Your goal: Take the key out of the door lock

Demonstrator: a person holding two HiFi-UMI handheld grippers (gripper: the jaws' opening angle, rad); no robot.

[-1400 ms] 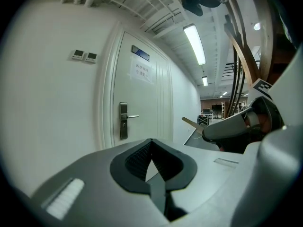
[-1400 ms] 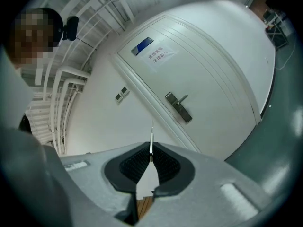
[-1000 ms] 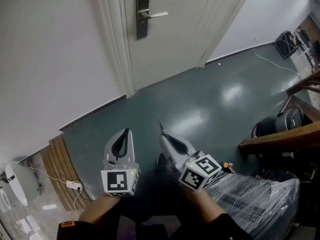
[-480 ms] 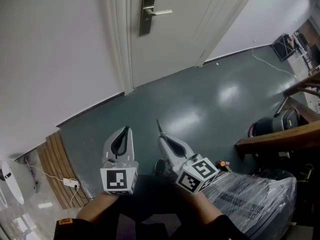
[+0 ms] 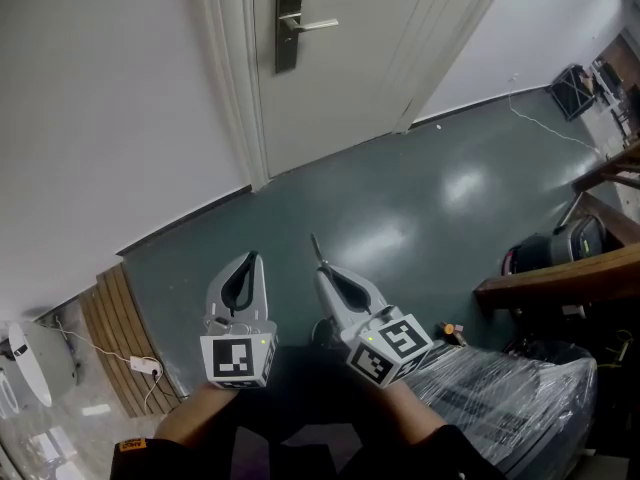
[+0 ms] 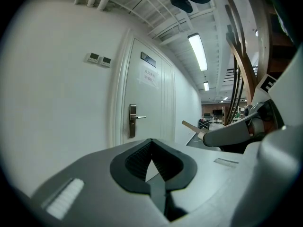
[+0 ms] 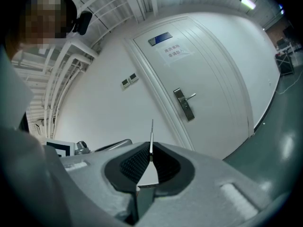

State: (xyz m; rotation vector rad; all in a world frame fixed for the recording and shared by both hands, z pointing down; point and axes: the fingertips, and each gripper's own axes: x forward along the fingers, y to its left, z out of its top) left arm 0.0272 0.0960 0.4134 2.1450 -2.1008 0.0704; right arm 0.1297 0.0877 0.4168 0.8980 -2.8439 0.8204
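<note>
The white door (image 5: pixel 340 88) stands shut at the top of the head view, with a metal lock plate (image 5: pixel 289 26) and lever handle (image 5: pixel 315 25). Both grippers hang low over the green floor, well short of the door. My right gripper (image 5: pixel 322 271) is shut on a thin key (image 5: pixel 316 248) that sticks out past its tips; the blade shows edge-on as the key (image 7: pixel 151 134) in the right gripper view, with the lock plate (image 7: pixel 184 105) far behind. My left gripper (image 5: pixel 252 258) is shut with nothing in it. From the left gripper (image 6: pixel 151 141) I see the key (image 6: pixel 191 127) at the right.
A wooden stair rail (image 5: pixel 560 278) and a dark machine (image 5: pixel 560 243) stand at the right. A plastic-wrapped bundle (image 5: pixel 510 398) lies at the bottom right. Wooden slats (image 5: pixel 110 338) and a white power strip (image 5: pixel 147 370) are at the lower left, by the white wall (image 5: pixel 100 118).
The head view sways a little; both grippers stay low in front of the door, the right one still shut on the key.
</note>
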